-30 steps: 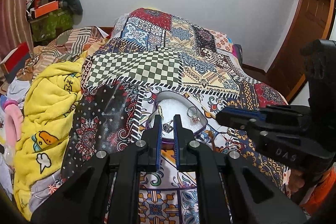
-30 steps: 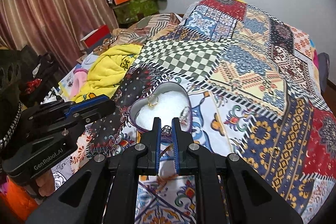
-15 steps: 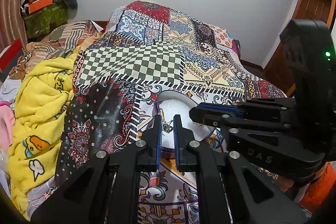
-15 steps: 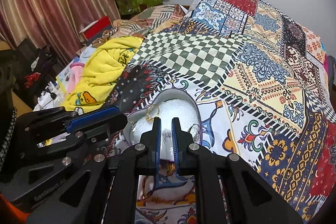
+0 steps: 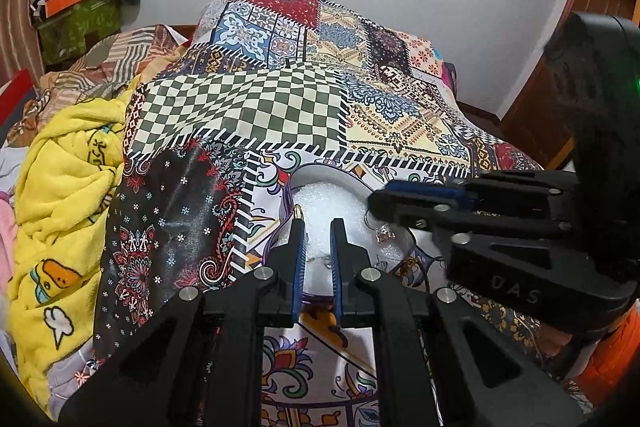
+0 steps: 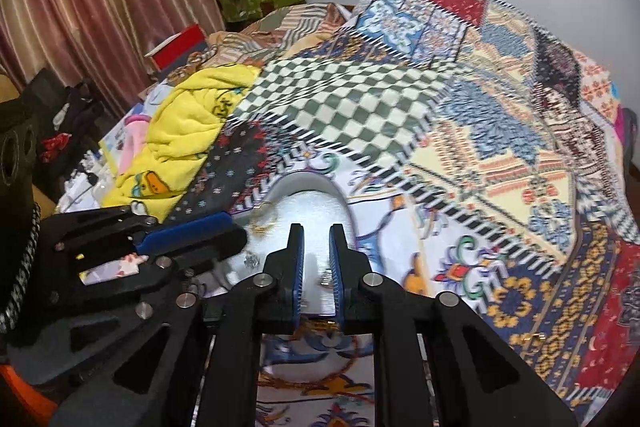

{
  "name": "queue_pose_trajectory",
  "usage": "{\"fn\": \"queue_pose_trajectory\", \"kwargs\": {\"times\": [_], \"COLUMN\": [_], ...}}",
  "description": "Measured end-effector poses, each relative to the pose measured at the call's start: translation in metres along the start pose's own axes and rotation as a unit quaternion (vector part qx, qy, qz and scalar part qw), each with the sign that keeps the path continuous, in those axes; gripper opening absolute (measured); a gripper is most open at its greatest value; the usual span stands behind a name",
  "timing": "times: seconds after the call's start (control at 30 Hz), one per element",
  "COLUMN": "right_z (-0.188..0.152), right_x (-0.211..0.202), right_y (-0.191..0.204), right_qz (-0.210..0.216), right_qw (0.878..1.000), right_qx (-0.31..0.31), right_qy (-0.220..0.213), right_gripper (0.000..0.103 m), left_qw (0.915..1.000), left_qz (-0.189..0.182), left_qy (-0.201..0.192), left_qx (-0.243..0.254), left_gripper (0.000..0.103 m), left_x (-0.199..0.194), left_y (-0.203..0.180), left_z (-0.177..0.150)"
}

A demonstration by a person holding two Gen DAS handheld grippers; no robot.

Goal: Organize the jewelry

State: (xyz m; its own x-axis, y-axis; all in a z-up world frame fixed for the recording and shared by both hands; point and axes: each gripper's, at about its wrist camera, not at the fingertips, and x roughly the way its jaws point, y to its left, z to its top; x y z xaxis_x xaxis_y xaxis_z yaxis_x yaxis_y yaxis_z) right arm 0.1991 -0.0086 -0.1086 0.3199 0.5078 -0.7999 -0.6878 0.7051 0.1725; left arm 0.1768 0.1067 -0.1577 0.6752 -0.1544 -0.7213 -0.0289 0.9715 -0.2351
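white padding fills the heart-shaped jewelry box (image 5: 320, 174) lying on the patchwork bedspread (image 5: 256, 107). left tongs (image 5: 318, 223) hang over it, narrowly parted, gripping nothing. right tongs (image 6: 318, 229) do the same; their view is blurred. a gold ring (image 5: 297, 211) and a silver ring (image 5: 380, 230) lie inside.

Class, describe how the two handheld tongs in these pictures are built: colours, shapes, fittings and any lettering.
Both the left tongs and right tongs are matte black, angular, with triangular cut-outs, silver round bolts and blue pads lining the narrow fingers. The right tongs' side reads "DAS" and its body shows a green light. A black-and-white braided cord hangs by the left tongs.
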Motion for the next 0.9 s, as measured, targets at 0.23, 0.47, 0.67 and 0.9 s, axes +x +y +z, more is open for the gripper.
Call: {"fn": "queue_pose_trajectory", "kwargs": {"times": [0.23,0.47,0.67,0.9], "right_z": [-0.002,-0.016,-0.039,-0.066], "right_x": [-0.023,-0.055,-0.078,-0.088], "right_y": [-0.019,-0.039,-0.056,-0.067], "right_qz": [-0.010,-0.035,-0.056,-0.060], "right_qw": [0.999,0.998,0.996,0.995], "right_qx": [0.025,0.046,0.061,0.076], "right_qy": [-0.020,-0.038,-0.038,-0.026], "right_gripper": [0.025,0.033,0.037,0.037], "left_qw": [0.9999,0.9995,0.9993,0.9992], "left_qz": [0.012,0.027,0.033,0.025], "left_qy": [-0.003,-0.014,-0.001,0.028], "left_qx": [0.002,0.010,0.017,0.012], "left_gripper": [0.021,0.036,0.036,0.036], "left_x": [-0.007,-0.027,-0.033,-0.028], "left_y": [-0.005,-0.012,-0.021,-0.035], "left_z": [0.004,0.002,-0.009,-0.028]}}
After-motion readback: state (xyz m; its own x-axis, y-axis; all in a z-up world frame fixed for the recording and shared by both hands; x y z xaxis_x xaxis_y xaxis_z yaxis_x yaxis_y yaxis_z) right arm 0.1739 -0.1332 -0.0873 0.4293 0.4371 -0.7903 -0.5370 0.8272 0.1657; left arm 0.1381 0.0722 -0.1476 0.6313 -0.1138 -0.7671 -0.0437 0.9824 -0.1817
